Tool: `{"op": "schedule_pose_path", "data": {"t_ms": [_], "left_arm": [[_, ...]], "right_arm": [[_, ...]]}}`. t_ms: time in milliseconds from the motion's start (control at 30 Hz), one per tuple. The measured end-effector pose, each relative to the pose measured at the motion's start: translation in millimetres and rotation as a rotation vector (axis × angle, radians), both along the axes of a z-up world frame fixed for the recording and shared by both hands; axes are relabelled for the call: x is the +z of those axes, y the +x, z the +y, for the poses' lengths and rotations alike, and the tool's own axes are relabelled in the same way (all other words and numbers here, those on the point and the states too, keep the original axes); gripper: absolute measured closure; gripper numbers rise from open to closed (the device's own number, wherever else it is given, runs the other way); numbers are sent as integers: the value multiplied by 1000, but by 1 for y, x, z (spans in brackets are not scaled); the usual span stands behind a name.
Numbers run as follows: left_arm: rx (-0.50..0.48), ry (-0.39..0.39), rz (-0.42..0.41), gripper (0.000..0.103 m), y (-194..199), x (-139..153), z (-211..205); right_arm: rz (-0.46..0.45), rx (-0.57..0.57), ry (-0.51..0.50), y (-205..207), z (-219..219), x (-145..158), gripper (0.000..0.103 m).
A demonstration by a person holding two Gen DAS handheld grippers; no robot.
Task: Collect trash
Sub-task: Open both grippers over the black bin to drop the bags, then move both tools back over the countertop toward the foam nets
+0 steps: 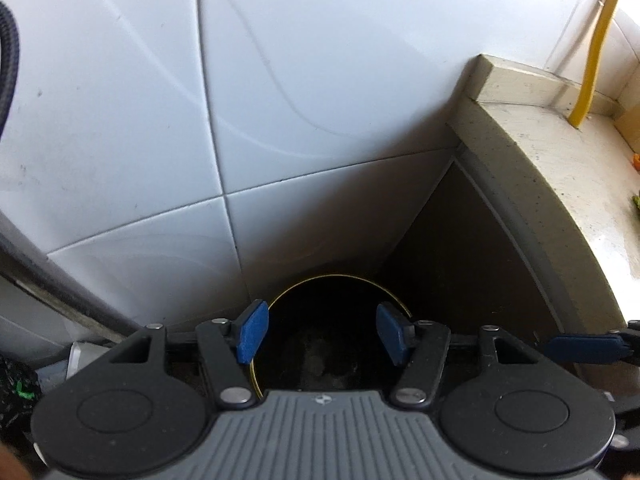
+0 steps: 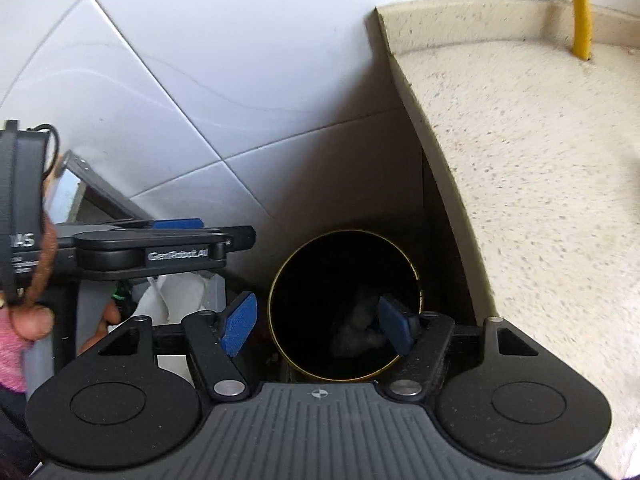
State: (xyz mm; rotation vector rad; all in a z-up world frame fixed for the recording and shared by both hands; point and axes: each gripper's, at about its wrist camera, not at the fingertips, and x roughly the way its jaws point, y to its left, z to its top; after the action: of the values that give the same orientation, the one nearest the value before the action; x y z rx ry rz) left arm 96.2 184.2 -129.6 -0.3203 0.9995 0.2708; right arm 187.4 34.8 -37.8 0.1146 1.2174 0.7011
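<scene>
Hovering both claws over dark round bin tucked in corner between tiled wall and speckled counter. My right gripper spread wide, nothing between pads; pale crumpled trash lies inside bin. My left gripper also spread, empty. Yellow hose at one o'clock.

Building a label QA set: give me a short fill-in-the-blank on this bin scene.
1. Both tools, left and right, have their fingers ____.
2. The round black bin has a ____ coloured rim.
3. The wall behind the bin is covered in white ____.
4. A ____ hose meets the speckled counter.

Missing: open; gold; tiles; yellow
</scene>
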Motion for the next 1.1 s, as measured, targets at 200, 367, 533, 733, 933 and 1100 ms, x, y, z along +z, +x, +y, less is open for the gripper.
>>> {"op": "schedule_pose_path", "data": {"t_ms": [200, 367, 533, 733, 933, 1100], "left_arm": [[-12, 15, -31, 39, -2, 7, -5], [-46, 32, -57, 39, -5, 13, -15], [-98, 47, -89, 38, -7, 25, -29], [-145, 53, -133, 38, -7, 41, -44], [-184, 57, -170, 36, -4, 56, -56], [-230, 65, -190, 36, -1, 65, -69]], "right_arm": [[-46, -8, -4, -12, -6, 17, 29], [-96, -41, -4, -20, -16, 29, 28], [-130, -85, -3, -25, -30, 36, 27], [-160, -151, 4, -26, -47, 44, 27], [-180, -201, 7, -26, -64, 48, 27], [-189, -253, 4, -28, -81, 56, 27]]}}
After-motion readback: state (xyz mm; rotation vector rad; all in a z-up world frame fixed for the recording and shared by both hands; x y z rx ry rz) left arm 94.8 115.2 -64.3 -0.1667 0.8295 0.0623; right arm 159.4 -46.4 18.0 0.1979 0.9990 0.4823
